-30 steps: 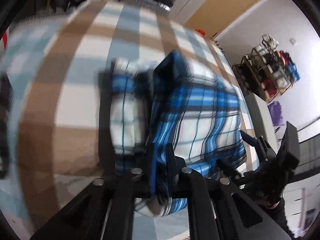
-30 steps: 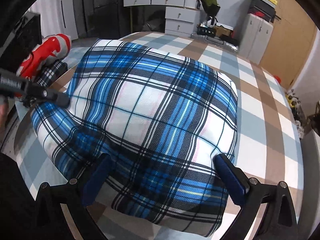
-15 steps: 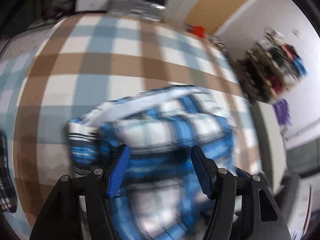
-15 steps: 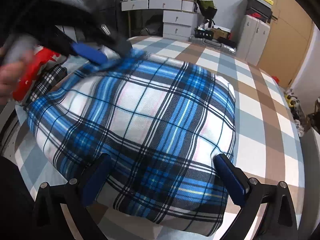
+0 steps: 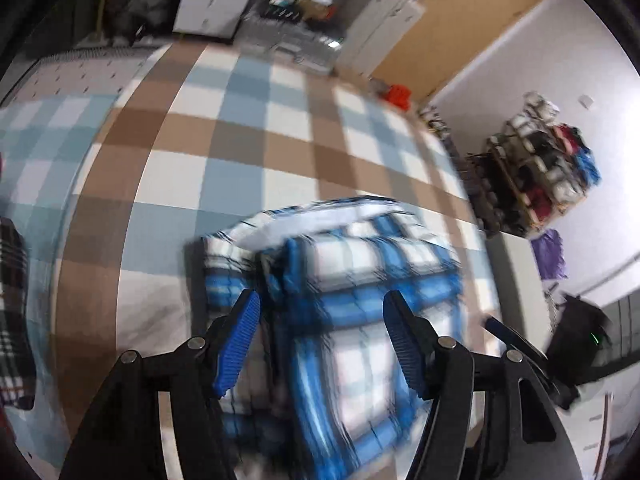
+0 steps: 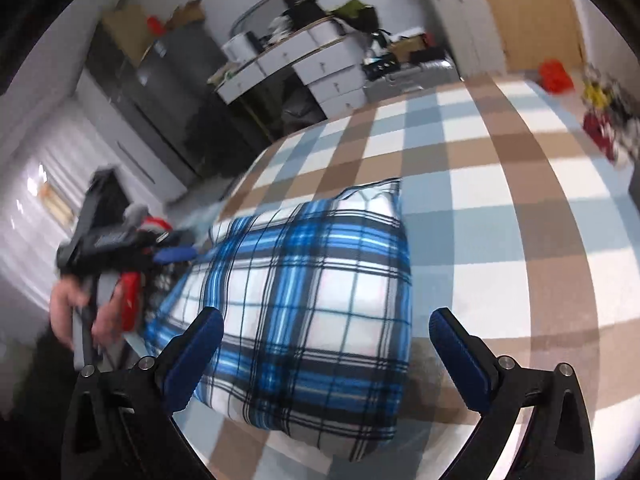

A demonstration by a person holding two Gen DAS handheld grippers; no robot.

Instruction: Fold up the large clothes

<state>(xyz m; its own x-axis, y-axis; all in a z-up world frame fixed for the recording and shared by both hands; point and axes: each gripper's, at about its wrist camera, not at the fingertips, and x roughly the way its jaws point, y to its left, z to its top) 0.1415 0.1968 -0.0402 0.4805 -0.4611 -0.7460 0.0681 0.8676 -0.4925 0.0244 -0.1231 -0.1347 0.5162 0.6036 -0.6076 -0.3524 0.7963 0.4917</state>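
A folded blue, white and black plaid garment (image 6: 304, 292) lies as a thick rectangle on the checked bed cover (image 6: 500, 216). It also shows, blurred, in the left wrist view (image 5: 352, 304). My left gripper (image 5: 322, 340) is open and empty, raised just above the garment's near edge. My right gripper (image 6: 324, 356) is open and empty, its jaws wide apart above the garment's near corner. The left gripper also shows in the right wrist view (image 6: 172, 256), beside the garment's left edge.
The brown, blue and white checked bed cover (image 5: 224, 160) stretches away beyond the garment. Another dark plaid cloth (image 5: 12, 280) lies at the bed's left edge. White drawers (image 6: 320, 68) and clutter stand past the bed's far end. A clothes rack (image 5: 544, 168) stands by the right wall.
My left gripper let go of the garment's edge, opened and drew back. My right gripper lifted off the garment and swung its view to the right. The garment now lies folded and flat.
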